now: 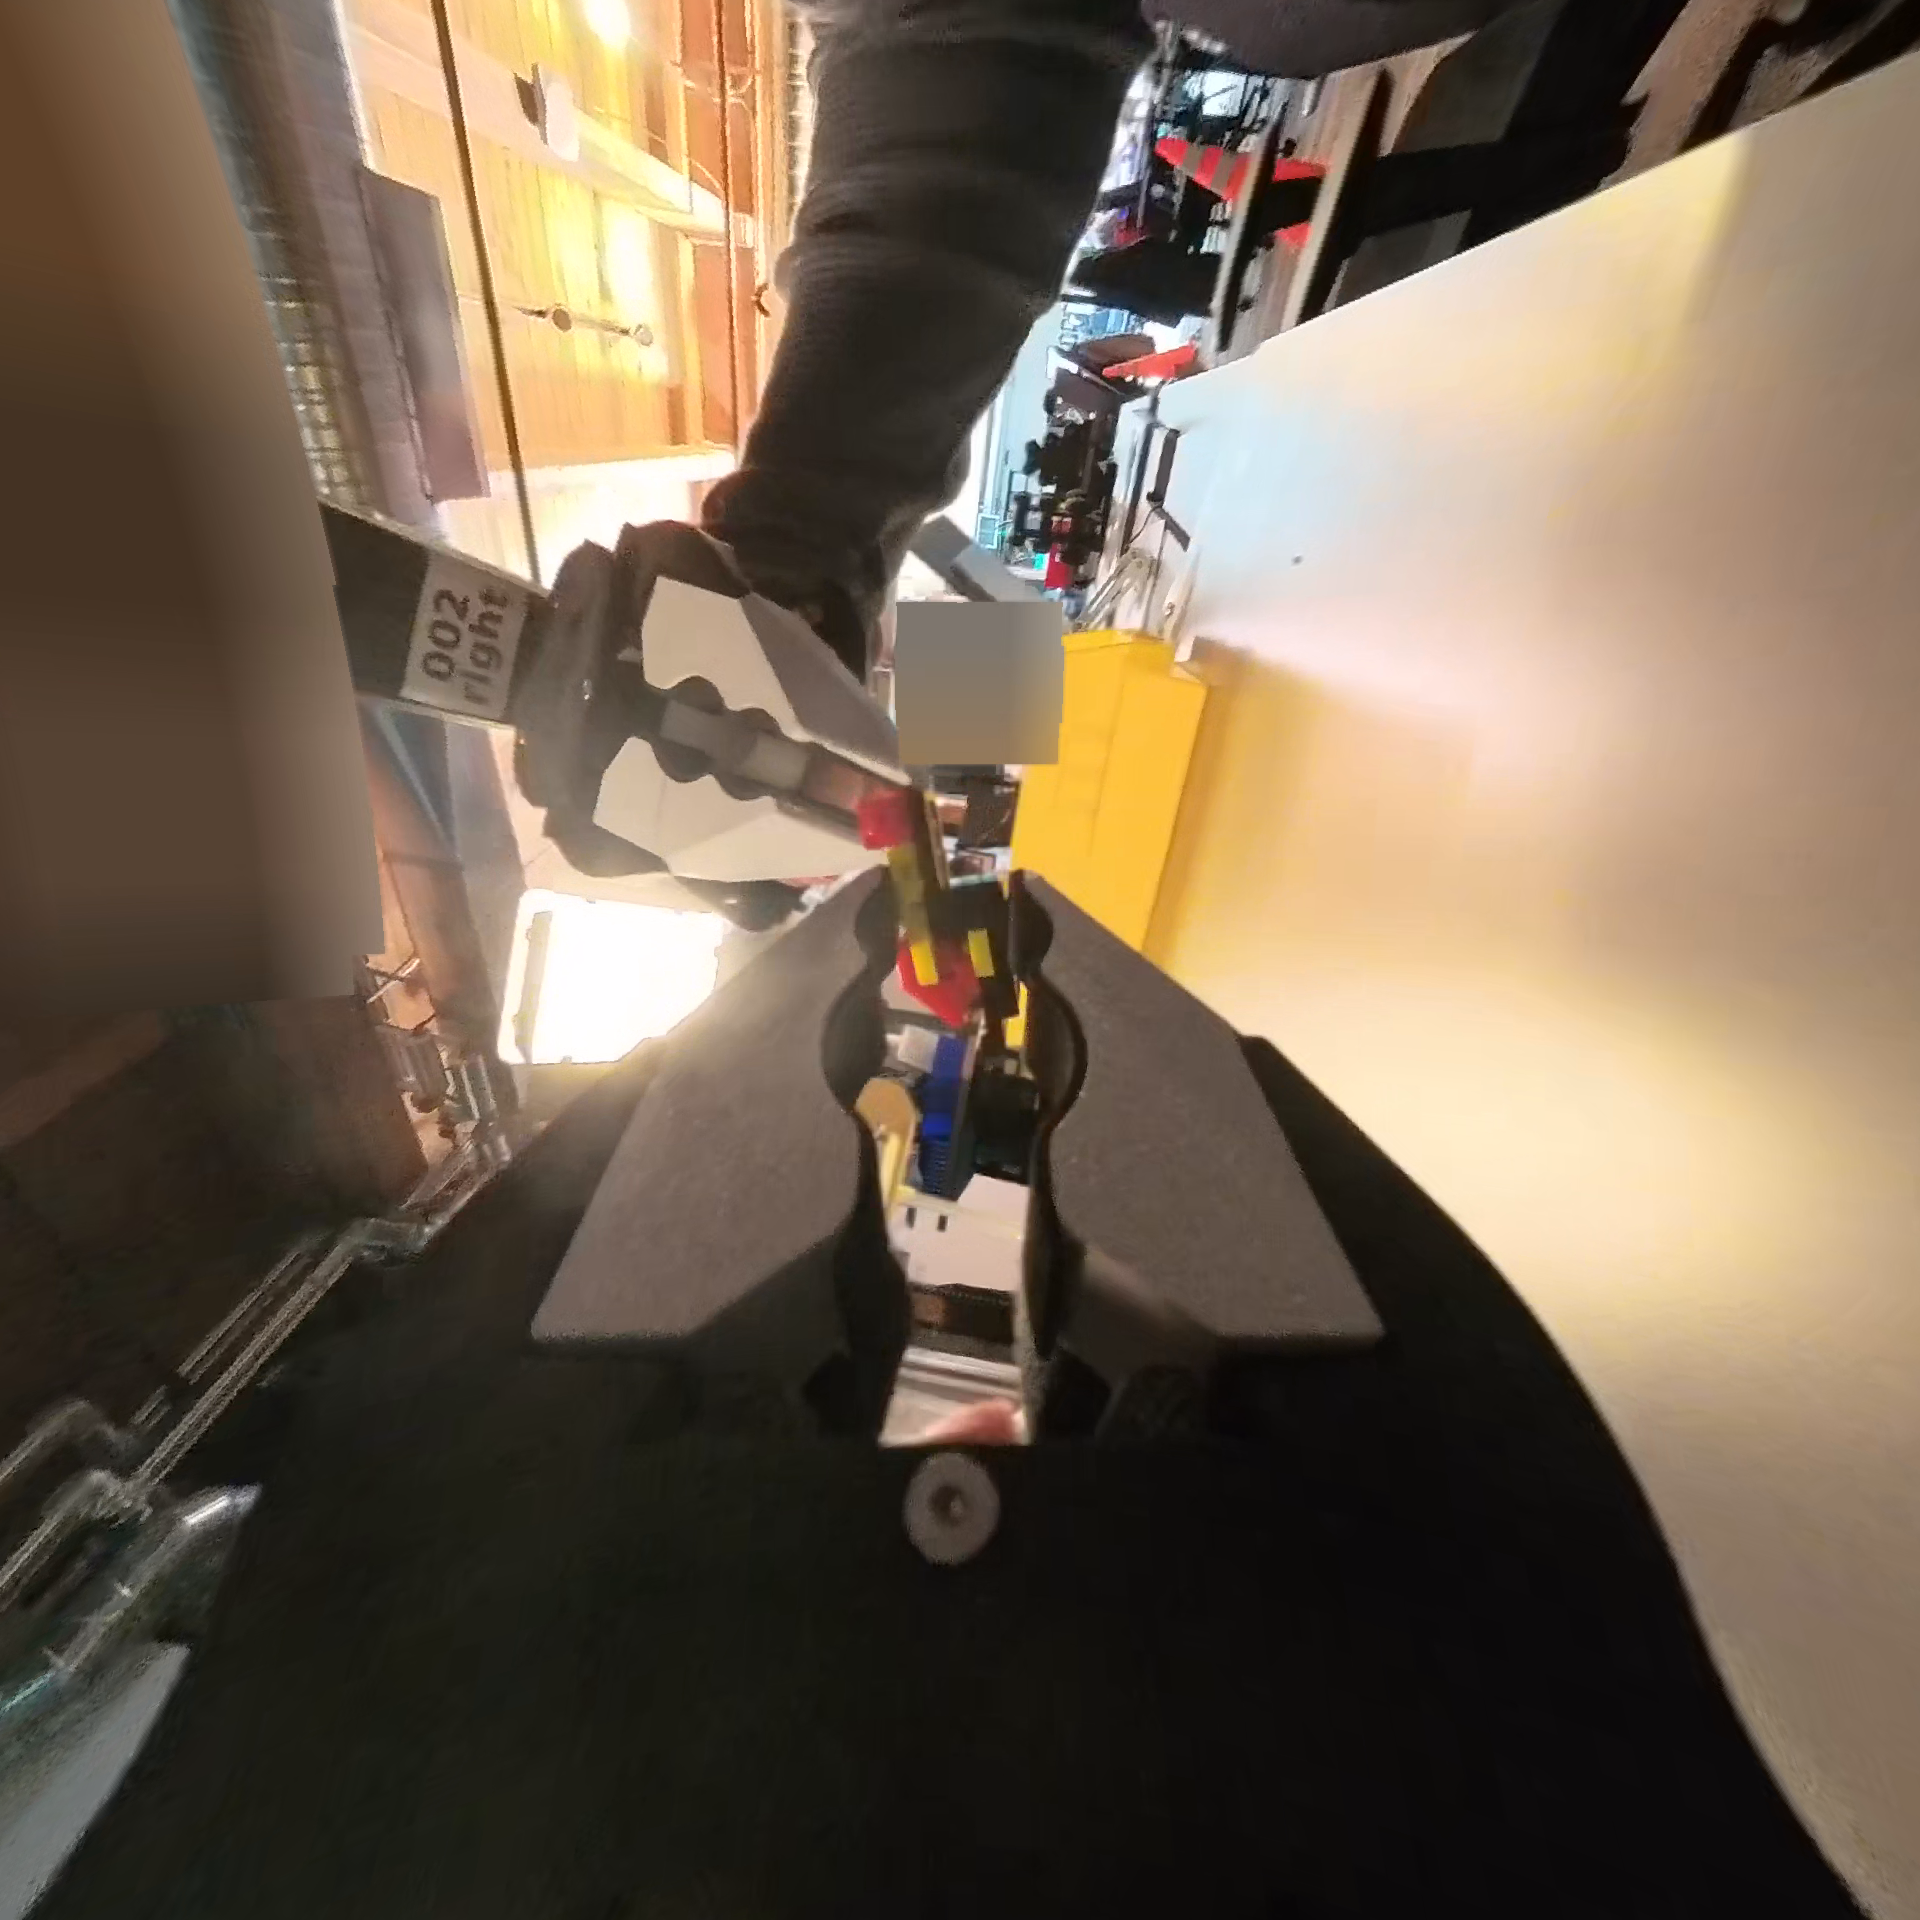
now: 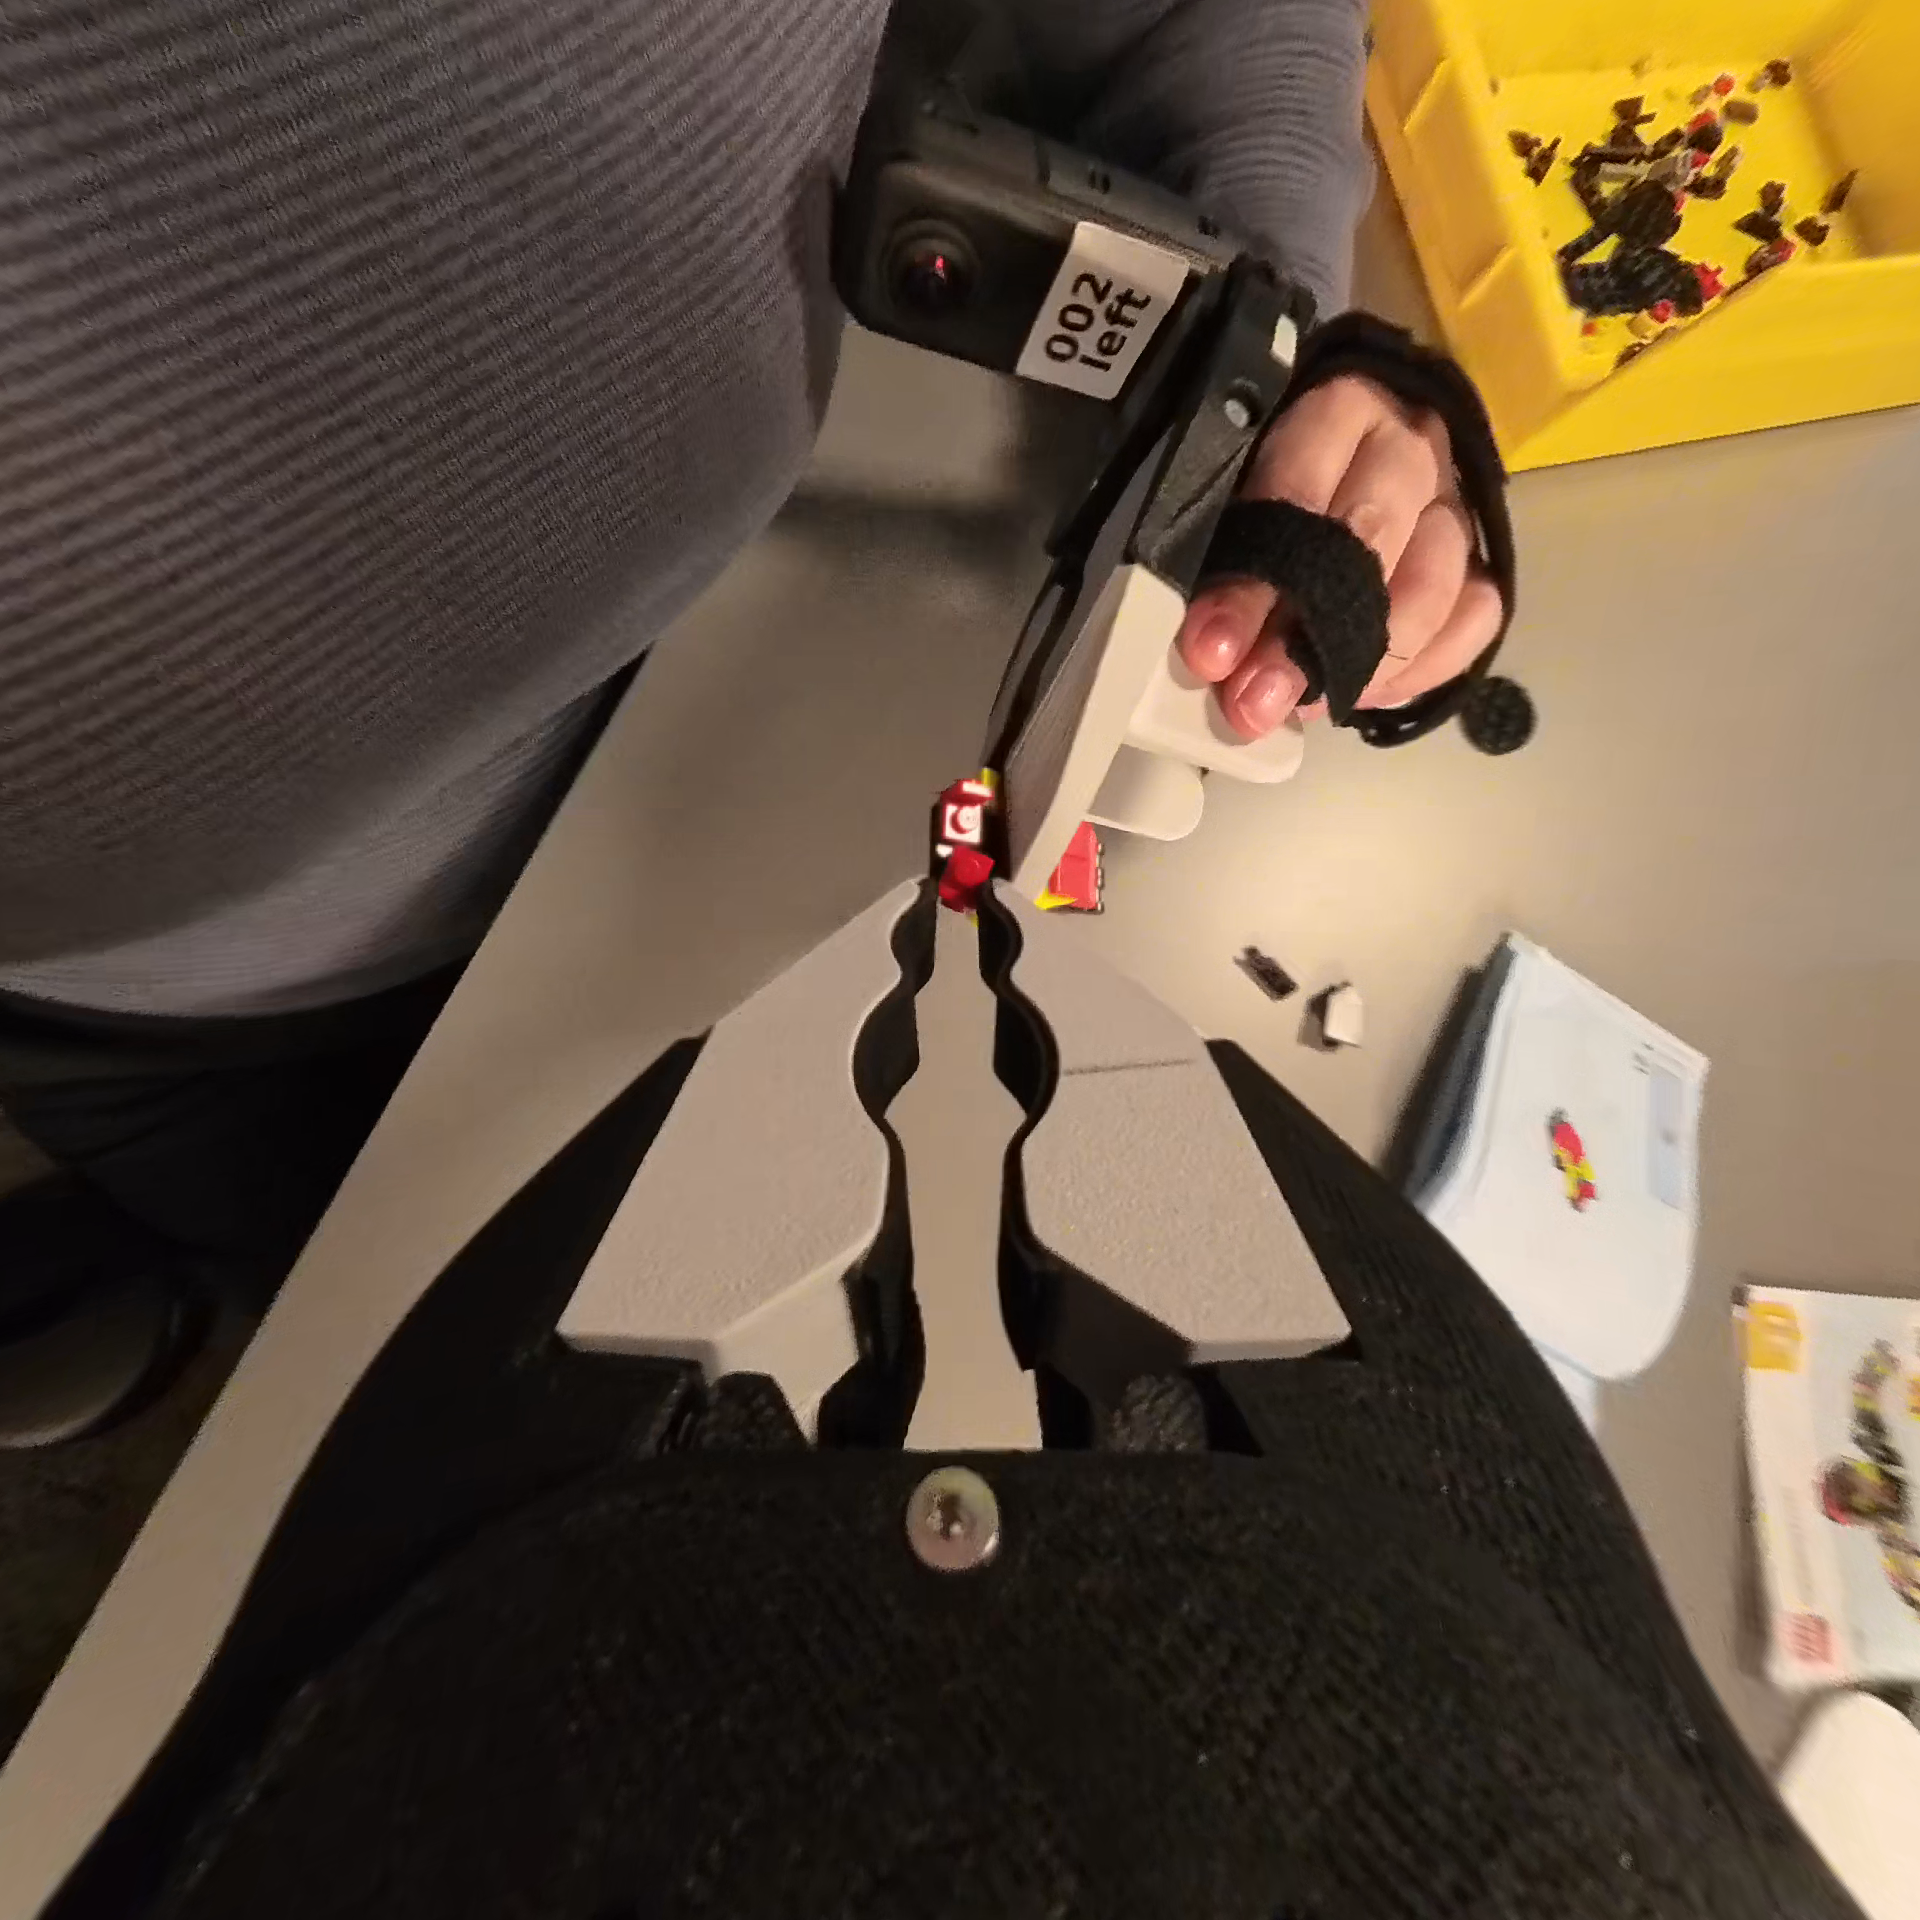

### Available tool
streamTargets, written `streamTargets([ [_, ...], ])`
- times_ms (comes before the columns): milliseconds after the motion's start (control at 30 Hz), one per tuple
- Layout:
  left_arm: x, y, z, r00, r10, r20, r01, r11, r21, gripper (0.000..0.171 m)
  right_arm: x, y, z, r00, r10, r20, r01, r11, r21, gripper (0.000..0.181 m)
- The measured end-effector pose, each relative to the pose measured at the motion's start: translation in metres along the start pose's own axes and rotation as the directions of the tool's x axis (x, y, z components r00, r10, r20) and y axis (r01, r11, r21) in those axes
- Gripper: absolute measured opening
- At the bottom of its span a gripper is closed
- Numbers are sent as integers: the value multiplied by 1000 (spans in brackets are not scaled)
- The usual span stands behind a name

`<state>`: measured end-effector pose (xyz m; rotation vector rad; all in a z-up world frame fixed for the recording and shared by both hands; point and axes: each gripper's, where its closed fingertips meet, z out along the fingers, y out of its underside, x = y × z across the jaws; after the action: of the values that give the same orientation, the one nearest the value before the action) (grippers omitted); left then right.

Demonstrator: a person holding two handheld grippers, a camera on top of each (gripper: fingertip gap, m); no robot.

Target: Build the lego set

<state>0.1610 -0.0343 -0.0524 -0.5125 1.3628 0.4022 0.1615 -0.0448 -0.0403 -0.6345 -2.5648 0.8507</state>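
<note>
Both grippers meet over the worktop edge, each gripping lego.

In the left wrist view the right gripper [image 1: 878,816] comes in from the left of the jaws, clenched on a small red brick [image 1: 885,814] that touches the tip of the lego model [image 1: 951,951]; the left gripper [image 1: 954,904] grasps that red, yellow and black model between its jaws, with bare worktop [image 1: 1558,831] open to the right. In the right wrist view the worktop's near edge runs left of the jaws, a person's torso just beyond it; right of the jaws lie two loose pieces [image 2: 1304,992], then a pale booklet [image 2: 1548,1164] and a second instruction booklet [image 2: 1834,1486], and the yellow parts bin [image 2: 1475,301] far upper right, with clear surface between them.
</note>
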Motion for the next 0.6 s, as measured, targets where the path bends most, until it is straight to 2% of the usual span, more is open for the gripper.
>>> streamTargets([
  [133, -51, 18, 9, 1000, 14, 25, -14, 1000, 5, 19, 27, -20, -46, 998, -62, 7, 62, 992, -110, 5],
  [333, -135, 17, 31, 999, -28, -23, 31, 991, 134, 19, 63, -78, -119, 998, -24, 60, 34, 986, -164, 5],
  [433, -164, 12, 36, 998, -55, 12, 52, 977, 207, 19, 68, -97, -138, 993, 36, 116, -15, 984, -179, 5],
  [600, -190, 6, 34, 990, -110, 89, 80, 953, 292, 19, 67, -109, -144, 981, 91, 174, -51, 973, -224, 5],
])
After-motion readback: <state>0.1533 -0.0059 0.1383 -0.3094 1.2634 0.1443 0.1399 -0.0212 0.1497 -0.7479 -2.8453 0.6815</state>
